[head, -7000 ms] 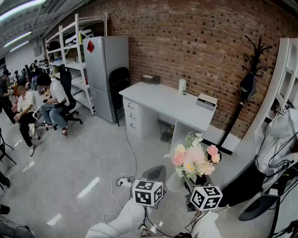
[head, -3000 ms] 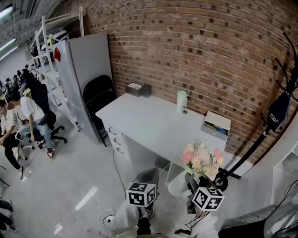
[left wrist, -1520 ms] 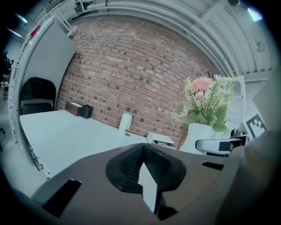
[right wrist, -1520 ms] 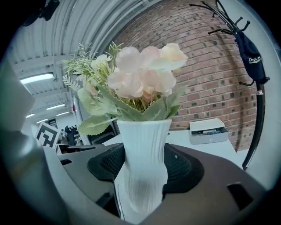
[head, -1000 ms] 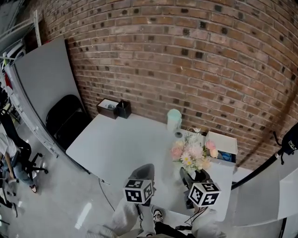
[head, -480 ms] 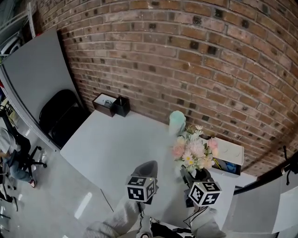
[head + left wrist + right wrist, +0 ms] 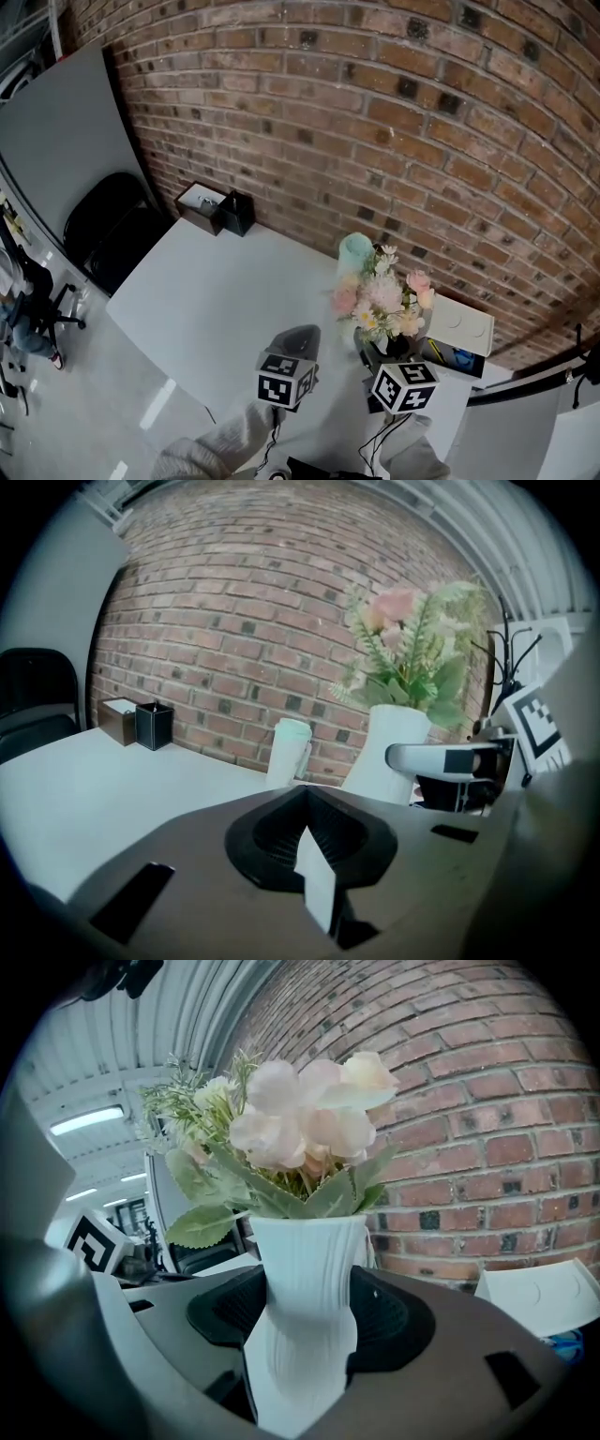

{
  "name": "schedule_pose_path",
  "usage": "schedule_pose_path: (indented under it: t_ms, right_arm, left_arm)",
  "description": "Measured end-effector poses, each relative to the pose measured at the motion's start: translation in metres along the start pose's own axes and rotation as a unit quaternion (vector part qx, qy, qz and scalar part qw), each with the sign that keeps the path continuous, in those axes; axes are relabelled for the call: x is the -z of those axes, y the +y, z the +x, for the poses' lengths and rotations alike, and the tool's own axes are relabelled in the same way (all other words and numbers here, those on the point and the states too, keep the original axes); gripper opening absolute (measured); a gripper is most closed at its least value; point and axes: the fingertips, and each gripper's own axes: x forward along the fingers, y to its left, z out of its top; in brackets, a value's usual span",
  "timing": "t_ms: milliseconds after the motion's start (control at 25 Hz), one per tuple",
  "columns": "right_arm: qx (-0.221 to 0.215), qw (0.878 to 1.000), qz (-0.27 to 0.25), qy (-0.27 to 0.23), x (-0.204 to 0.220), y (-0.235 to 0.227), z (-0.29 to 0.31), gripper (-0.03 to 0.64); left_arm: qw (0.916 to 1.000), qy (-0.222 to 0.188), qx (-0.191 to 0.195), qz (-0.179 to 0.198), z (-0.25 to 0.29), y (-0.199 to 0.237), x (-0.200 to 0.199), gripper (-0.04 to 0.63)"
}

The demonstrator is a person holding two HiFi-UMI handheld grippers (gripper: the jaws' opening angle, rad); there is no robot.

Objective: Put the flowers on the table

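A white ribbed vase (image 7: 305, 1288) holds pink and cream flowers (image 7: 300, 1119) with green leaves. My right gripper (image 7: 305, 1335) is shut on the vase's lower body and holds it upright. In the head view the flowers (image 7: 382, 295) stand over the right part of the white table (image 7: 206, 300), above the right gripper (image 7: 386, 349). Whether the vase's base touches the tabletop is hidden. My left gripper (image 7: 295, 342) hovers over the table to the left of the vase, with its jaws together and nothing held (image 7: 314, 855). From the left gripper view the vase (image 7: 384, 752) appears at the right.
A mint cup (image 7: 354, 251) stands just behind the flowers by the brick wall. A white box (image 7: 459, 323) lies at the table's right end. A brown box (image 7: 199, 206) and a black pen holder (image 7: 236, 213) sit at the far left corner. A black chair (image 7: 103, 225) stands left of the table.
Over the earlier frames I came from the open floor up to the table; the vase, held throughout, now sits over the tabletop. In the last half second the view shifted only slightly.
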Motion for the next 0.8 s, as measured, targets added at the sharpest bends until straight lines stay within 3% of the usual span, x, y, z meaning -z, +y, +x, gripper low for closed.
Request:
schedule_pose_path:
  t_ms: [360, 800]
  right_arm:
    - [-0.016, 1.0, -0.008, 0.002, -0.005, -0.008, 0.054, 0.258]
    - [-0.028, 0.999, -0.024, 0.012, -0.003, -0.011, 0.097, 0.258]
  left_arm:
    - [1.0, 0.005, 0.004, -0.005, 0.036, 0.015, -0.003, 0.006]
    - [0.9993, 0.003, -0.023, -0.029, 0.061, 0.052, -0.001, 0.006]
